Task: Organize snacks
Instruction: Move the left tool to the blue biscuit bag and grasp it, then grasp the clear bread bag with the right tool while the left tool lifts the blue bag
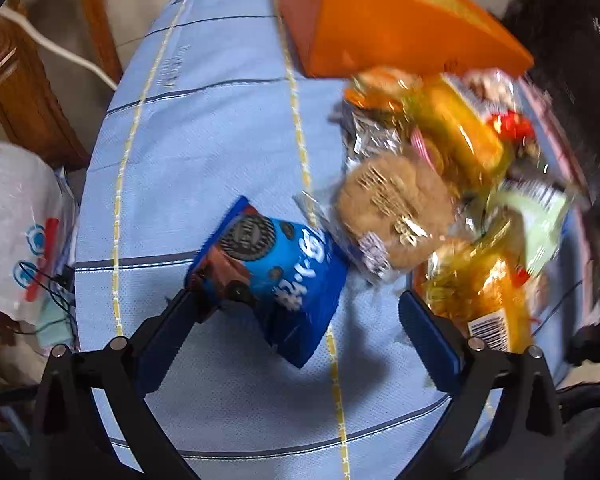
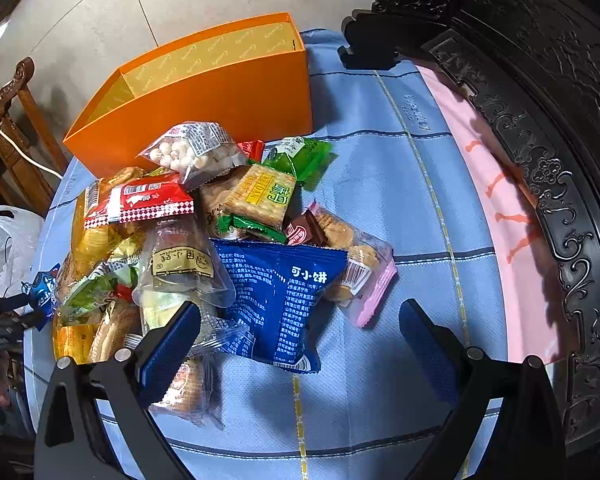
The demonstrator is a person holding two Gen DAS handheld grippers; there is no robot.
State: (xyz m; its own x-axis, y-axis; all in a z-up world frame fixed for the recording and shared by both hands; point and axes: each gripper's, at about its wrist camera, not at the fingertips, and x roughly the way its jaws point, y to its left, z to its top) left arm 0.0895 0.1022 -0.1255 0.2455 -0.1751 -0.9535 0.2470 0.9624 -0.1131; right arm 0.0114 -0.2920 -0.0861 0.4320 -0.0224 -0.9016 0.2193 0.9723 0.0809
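Left wrist view: left gripper (image 1: 296,320) spread wide over glossy blue cookie packet (image 1: 278,276); heaped plastic-wrapped snacks (image 1: 432,184) at 2 o'clock, open orange cardboard box (image 1: 380,32) at 12.
Right wrist view: right gripper (image 2: 300,340) parted above dark-blue printed biscuit packet (image 2: 276,296); box (image 2: 204,100) at 11.

Readable text, right wrist view: the dark blue packet (image 2: 278,300) bore "可小饼" above fine print too small to read; the yellow cracker packet (image 2: 260,196) bore "HEDAN". Left wrist view: white characters on the blue cookie packet (image 1: 276,272) were blurred.
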